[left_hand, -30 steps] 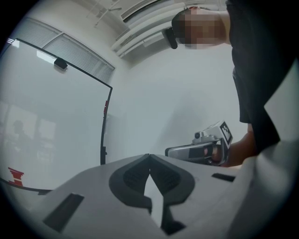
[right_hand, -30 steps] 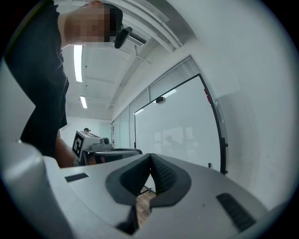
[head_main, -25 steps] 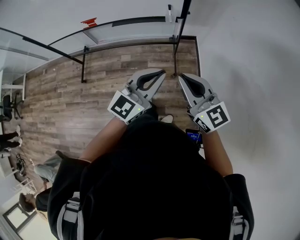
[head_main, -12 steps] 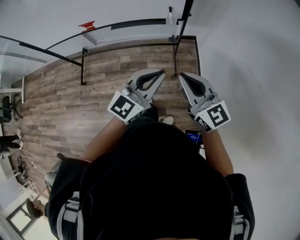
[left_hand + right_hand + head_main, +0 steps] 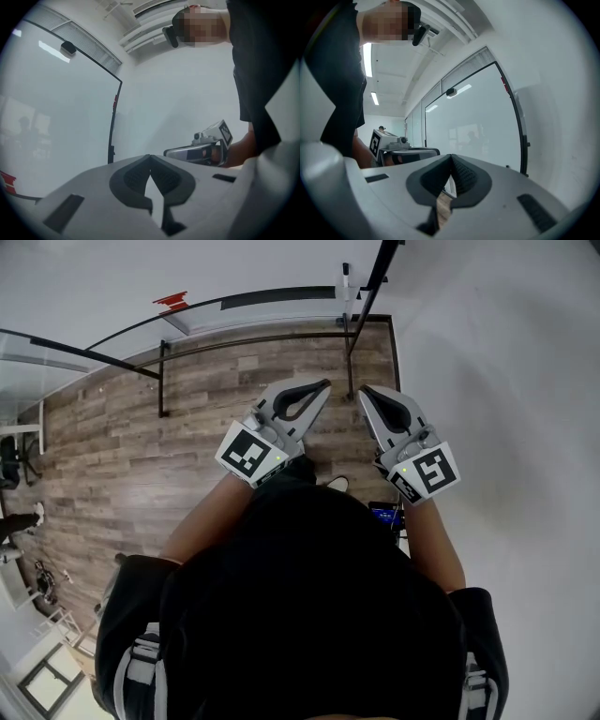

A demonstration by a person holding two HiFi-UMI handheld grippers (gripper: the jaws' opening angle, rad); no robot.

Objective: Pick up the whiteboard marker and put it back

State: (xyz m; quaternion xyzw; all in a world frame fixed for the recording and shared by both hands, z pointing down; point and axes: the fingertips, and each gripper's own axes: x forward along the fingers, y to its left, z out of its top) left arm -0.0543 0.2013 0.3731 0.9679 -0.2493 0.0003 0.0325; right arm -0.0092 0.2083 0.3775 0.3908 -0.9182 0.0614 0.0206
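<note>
Two claws: grey moulded plastic, dark ribbed pads, one square-marker cube each. Left claw (image 5: 322, 387) clenched, pad tips meeting, nothing between. Right claw (image 5: 367, 392) also clenched, empty. They sit side by side, apart.

Ahead of both: one glossy glass board (image 5: 262, 304) with thin black frame (image 5: 161, 381), above wood-grain plank floor (image 5: 122, 456).

Probable whiteboard marker (image 5: 345, 279): one slim white stick at board corner, beyond right claw tip, too small to confirm.

One red patch (image 5: 172, 304) on board, shape unclear. Dark top (image 5: 300, 615) hides floor nearest the person.

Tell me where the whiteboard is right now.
Head view: the whiteboard stands along the top of the picture on the wood floor, straight ahead of the left gripper and right gripper.
</note>
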